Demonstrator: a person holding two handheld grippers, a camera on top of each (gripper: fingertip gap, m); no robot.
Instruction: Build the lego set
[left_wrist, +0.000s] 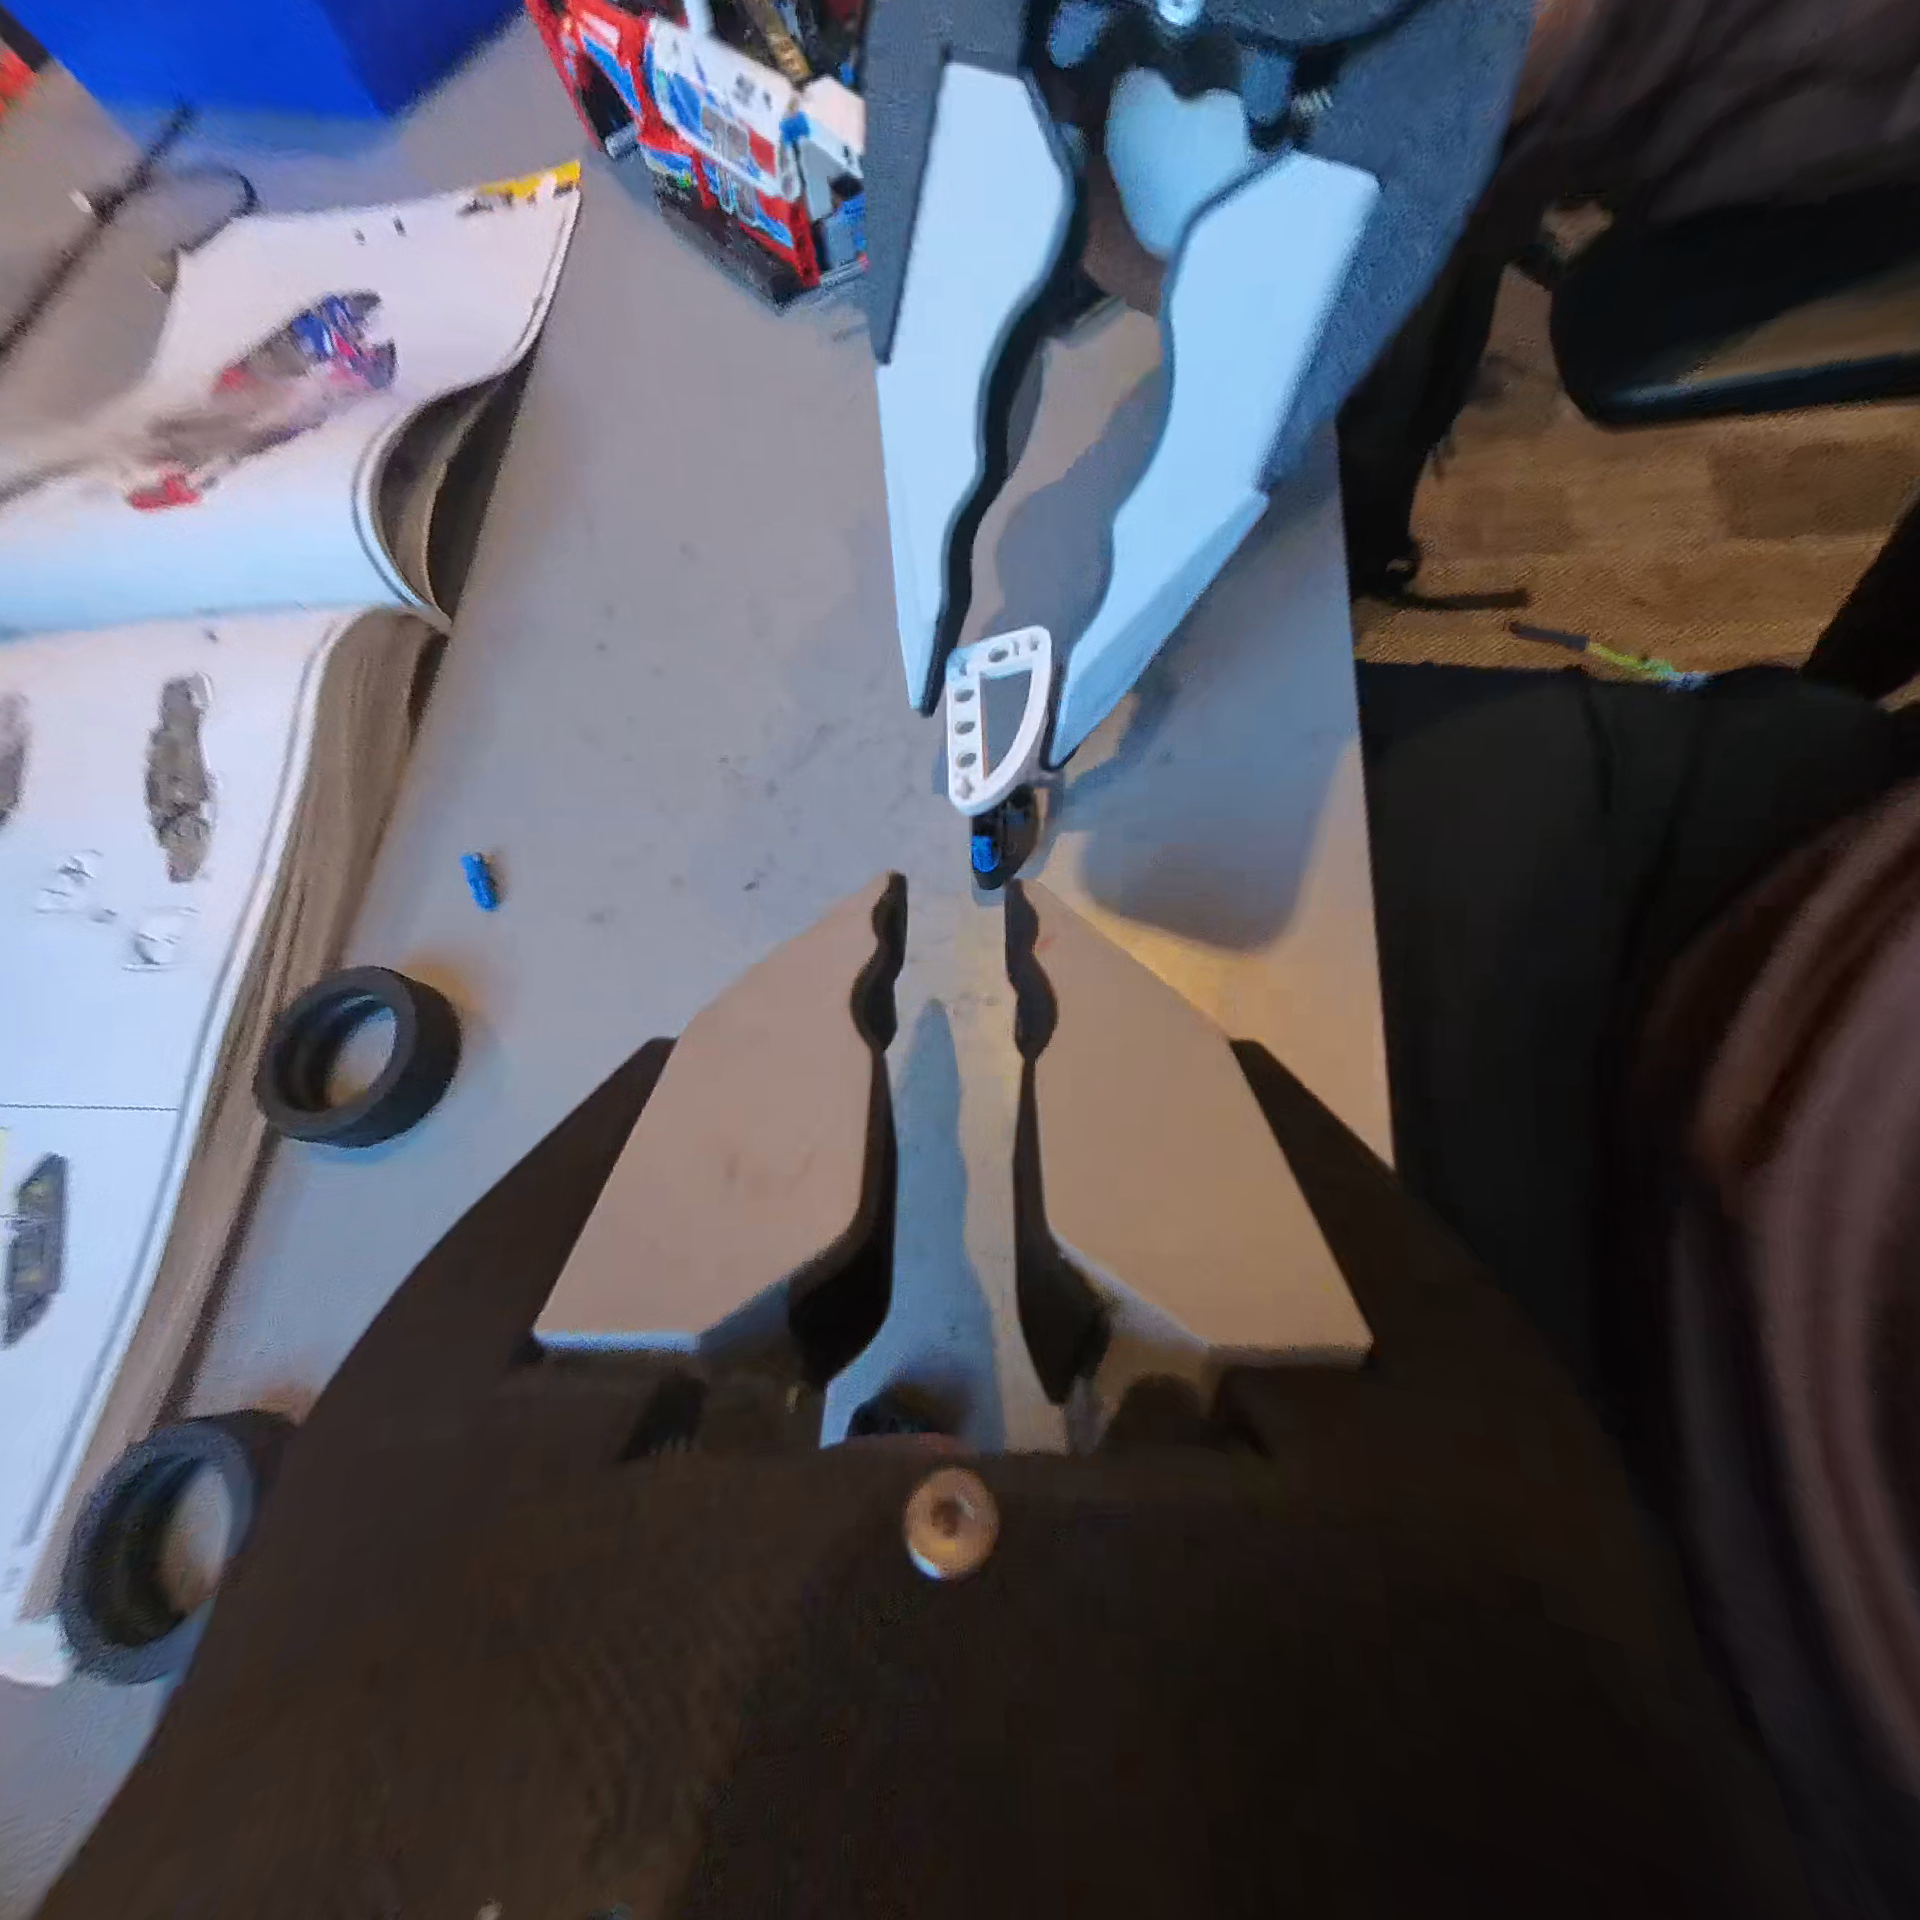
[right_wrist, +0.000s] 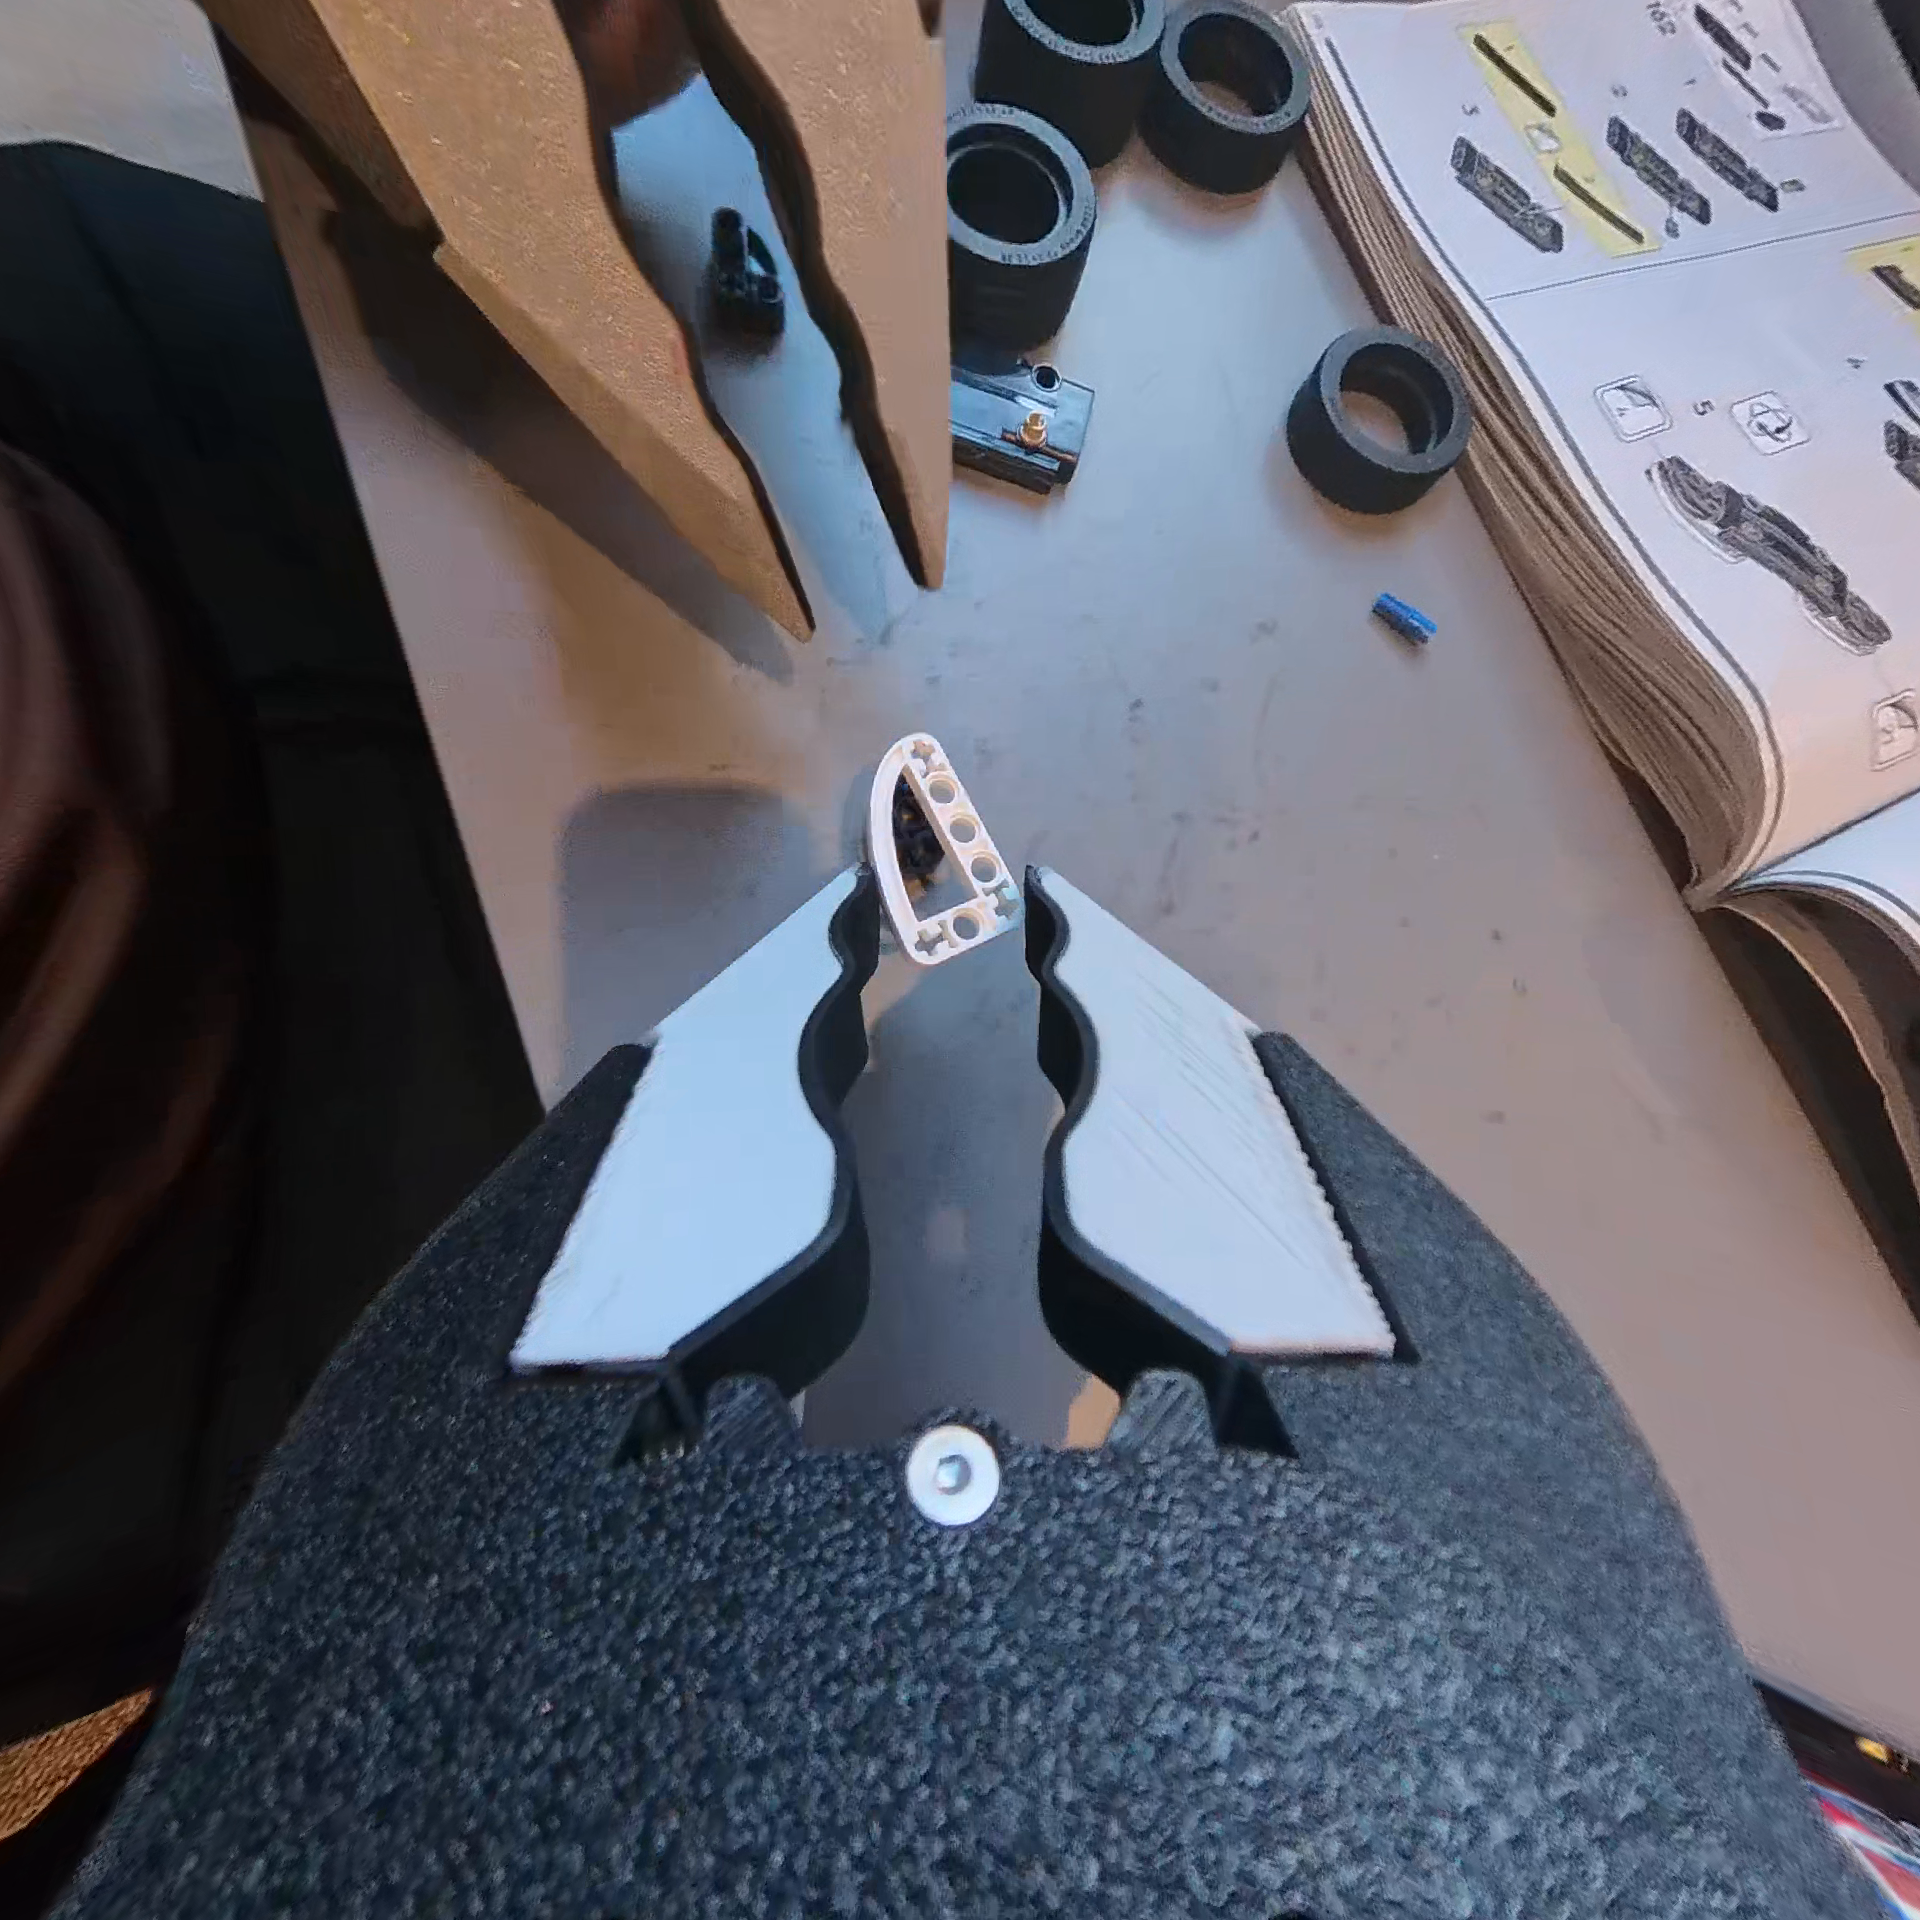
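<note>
This looks like an office or hobby corner set up for model building. A plain grey desk (right_wrist: 1195, 790), scuffed and marked, carries a thick instruction booklet (right_wrist: 1621, 416) lying open, loose black rubber tyres (right_wrist: 1023, 223), a small blue pin (right_wrist: 1405, 621) and a black brick assembly (right_wrist: 1018, 426). At the far end of the desk stands a colourful set box (left_wrist: 727, 145) beside a blue container (left_wrist: 260, 52). Past the desk edge lies brownish carpet (left_wrist: 1662, 520) with the dark base of a chair (left_wrist: 1745, 343).
</note>
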